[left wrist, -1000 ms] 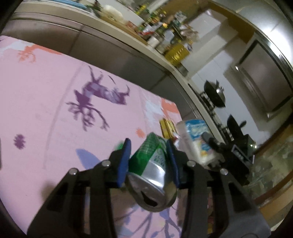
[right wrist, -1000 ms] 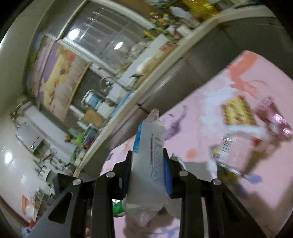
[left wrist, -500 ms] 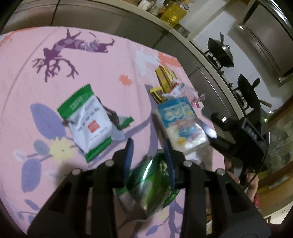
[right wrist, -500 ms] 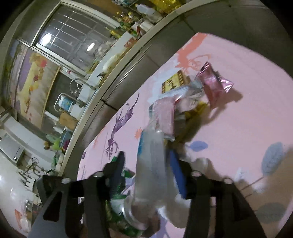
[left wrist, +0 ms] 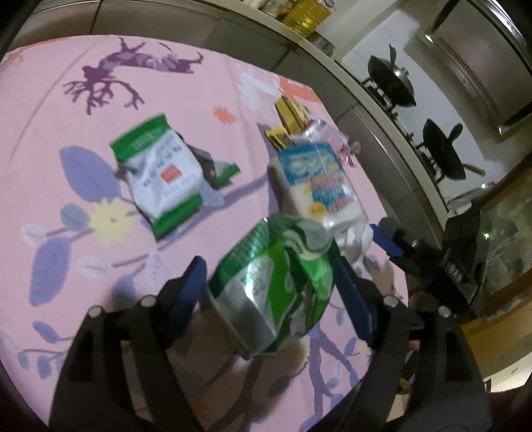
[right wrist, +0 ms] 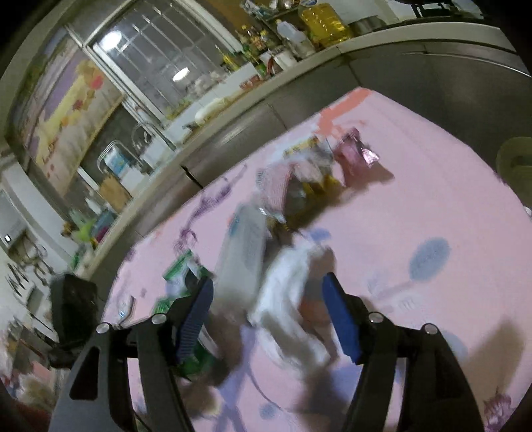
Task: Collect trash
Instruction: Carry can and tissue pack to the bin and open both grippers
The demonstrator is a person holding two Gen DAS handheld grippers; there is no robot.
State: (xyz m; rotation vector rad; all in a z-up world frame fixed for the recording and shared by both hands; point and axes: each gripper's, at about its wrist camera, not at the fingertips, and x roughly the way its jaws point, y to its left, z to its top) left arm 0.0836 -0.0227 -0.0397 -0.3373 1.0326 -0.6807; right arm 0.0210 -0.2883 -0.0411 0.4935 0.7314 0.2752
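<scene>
A crushed green can (left wrist: 276, 292) sits between the blue pads of my left gripper (left wrist: 269, 279). Its jaws are opening and there are gaps on both sides of the can. Beyond it, a blue-and-white plastic bag (left wrist: 319, 179) lies on the pink tablecloth (left wrist: 50, 99), with a green-and-white packet (left wrist: 159, 172) to its left. My right gripper (right wrist: 267, 315) is also opening. The blurred bag (right wrist: 242, 259) and a white crumpled piece (right wrist: 289, 292) lie loose just ahead of its pads. Farther back lie yellow packets (left wrist: 289, 113) and a pink wrapper (right wrist: 352, 156).
Grey cabinet fronts (left wrist: 232, 30) run along the far side of the table. Dark woks on a stove (left wrist: 392, 83) stand to the right. A cluttered counter with bottles (right wrist: 299, 30) and a sink (right wrist: 143, 139) lies behind. A pale green object (right wrist: 515, 162) sits at the cloth's right edge.
Both grippers have dropped toward the cloth and spread their jaws. The left pads have let go of the green can, and the right pads have let go of the plastic bag.
</scene>
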